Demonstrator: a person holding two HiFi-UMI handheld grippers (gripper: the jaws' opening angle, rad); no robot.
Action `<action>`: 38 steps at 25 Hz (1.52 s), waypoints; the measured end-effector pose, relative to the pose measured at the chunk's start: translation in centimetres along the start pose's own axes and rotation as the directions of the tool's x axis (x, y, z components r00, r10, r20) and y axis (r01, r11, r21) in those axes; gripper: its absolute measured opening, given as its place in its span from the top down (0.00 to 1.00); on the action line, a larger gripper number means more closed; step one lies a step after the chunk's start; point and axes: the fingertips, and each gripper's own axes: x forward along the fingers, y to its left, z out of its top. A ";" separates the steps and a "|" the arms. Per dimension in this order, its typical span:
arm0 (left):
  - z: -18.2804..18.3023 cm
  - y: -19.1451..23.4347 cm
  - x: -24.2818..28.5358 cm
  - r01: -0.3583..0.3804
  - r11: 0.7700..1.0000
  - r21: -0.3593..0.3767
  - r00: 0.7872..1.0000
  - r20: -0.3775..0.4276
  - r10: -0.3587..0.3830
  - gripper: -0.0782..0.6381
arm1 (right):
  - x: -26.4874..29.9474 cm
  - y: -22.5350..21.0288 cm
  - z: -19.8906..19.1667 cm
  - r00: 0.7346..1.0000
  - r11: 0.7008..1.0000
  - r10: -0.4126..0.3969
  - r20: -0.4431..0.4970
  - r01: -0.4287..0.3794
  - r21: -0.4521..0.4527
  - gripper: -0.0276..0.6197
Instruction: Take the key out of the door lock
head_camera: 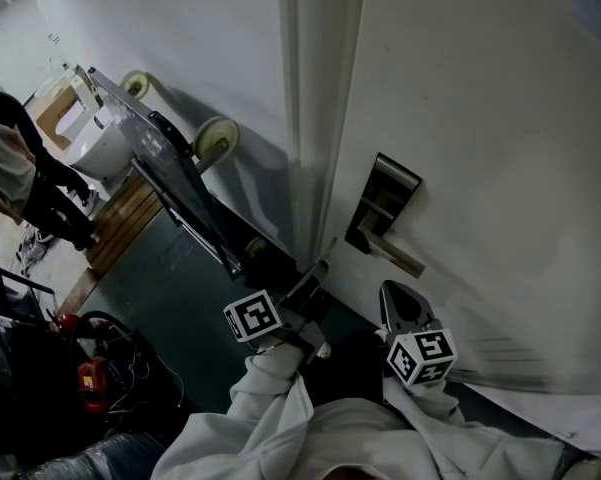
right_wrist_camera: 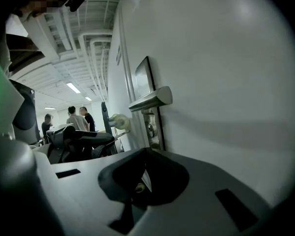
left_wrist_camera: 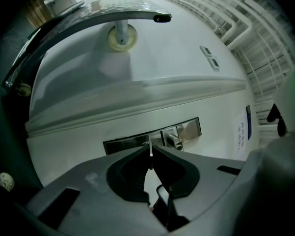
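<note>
A: Left tongs (left_wrist_camera: 151, 150)?

B: Pinched on the key (left_wrist_camera: 150, 159), a thin metal blade edge-on between the tips. It is out of the lock (left_wrist_camera: 174, 140), which sits on the door (right_wrist_camera: 226, 82) just beyond.

A: Right tongs (right_wrist_camera: 146, 154)?

B: Pressed together, nothing in them, below the lever handle (right_wrist_camera: 151, 99).

A: Farther off?

B: A wheeled trolley (head_camera: 180, 183) by the wall, people (right_wrist_camera: 78, 119) past it.
</note>
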 end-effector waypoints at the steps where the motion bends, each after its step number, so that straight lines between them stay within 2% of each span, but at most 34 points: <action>1: 0.2 0.1 -0.3 -0.009 1.000 0.020 1.000 0.005 0.009 0.85 | 0.2 0.1 0.0 1.000 1.000 0.007 -0.001 -0.007 -0.001 0.88; 7: 1.6 -0.4 -1.5 -0.053 0.983 0.177 0.998 0.031 0.048 0.85 | 1.1 0.9 -0.1 0.999 0.999 0.047 -0.006 -0.047 -0.003 0.88; 11: 2.3 -0.7 -2.3 -0.086 0.953 0.289 0.996 0.045 0.076 0.85 | 1.4 1.3 -0.2 0.998 0.998 0.066 -0.007 -0.066 -0.006 0.88; 13: 2.3 -0.8 -2.6 -0.107 0.928 0.356 0.994 0.043 0.098 0.85 | 1.4 1.4 -0.2 0.998 0.998 0.070 -0.007 -0.070 -0.006 0.88; 17: 2.7 -1.1 -3.1 -0.145 0.852 0.503 0.989 0.046 0.141 0.85 | 1.1 1.6 0.0 0.997 0.997 0.077 0.002 -0.077 -0.004 0.88; 22: 2.9 -1.4 -3.2 -0.170 0.735 0.657 0.981 0.041 0.191 0.85 | 0.7 1.3 0.3 0.997 0.998 0.070 0.017 -0.070 -0.009 0.88; 28: 2.1 -1.9 -3.4 -0.170 0.663 0.729 0.977 0.038 0.209 0.85 | 0.2 0.8 0.9 0.998 0.999 0.046 0.040 -0.046 -0.013 0.88; 30: 2.1 -1.8 -3.7 -0.186 0.622 0.761 0.972 0.051 0.229 0.85 | 0.0 0.3 1.0 0.998 0.999 0.032 0.049 -0.031 -0.011 0.88; 34: 2.1 -1.7 -4.3 -0.215 0.525 0.824 0.960 0.080 0.267 0.85 | -0.6 -0.7 1.1 0.998 1.000 0.001 0.061 0.000 -0.005 0.88; 38: 2.1 -1.5 -4.6 -0.242 0.459 0.855 0.950 0.113 0.290 0.85 | -1.1 -1.4 1.1 0.997 1.000 -0.021 0.073 0.021 -0.002 0.88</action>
